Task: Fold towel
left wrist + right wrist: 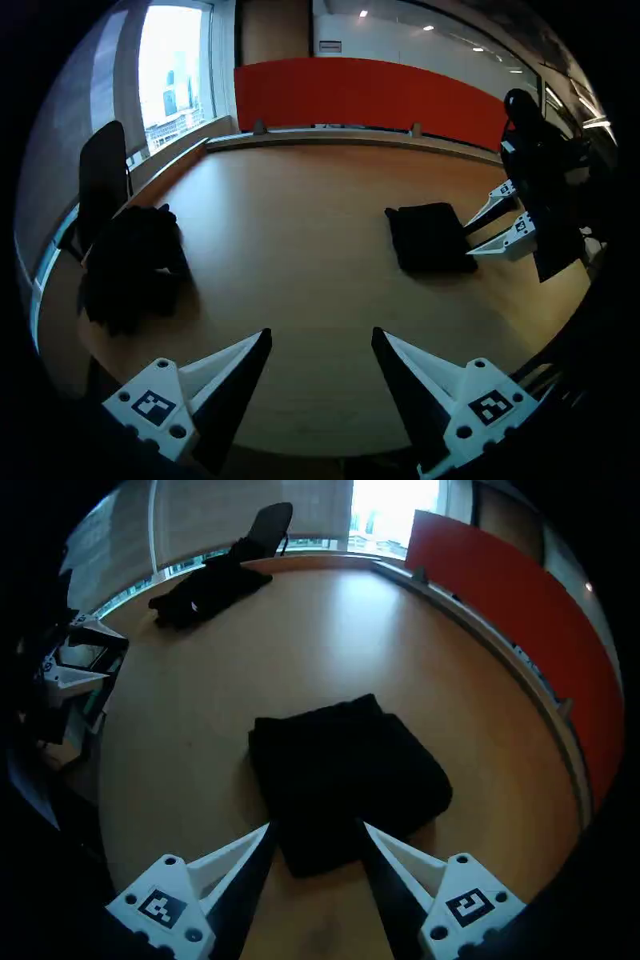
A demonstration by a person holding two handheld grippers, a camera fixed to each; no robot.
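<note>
A dark towel (348,780) lies folded into a compact rectangle on the bench (200,720). Your right gripper (316,828) sits at its near edge, fingers apart, likely ready to pinch another fold. Your left gripper (320,336) waits well apart, fingers also spread.

Office interior: a long wood-topped desk (304,224) backed by a red partition screen (368,92), a dark office chair (102,180) at its edge, tall windows (172,72) overlooking city buildings, and recessed ceiling lights (364,14) above.
</note>
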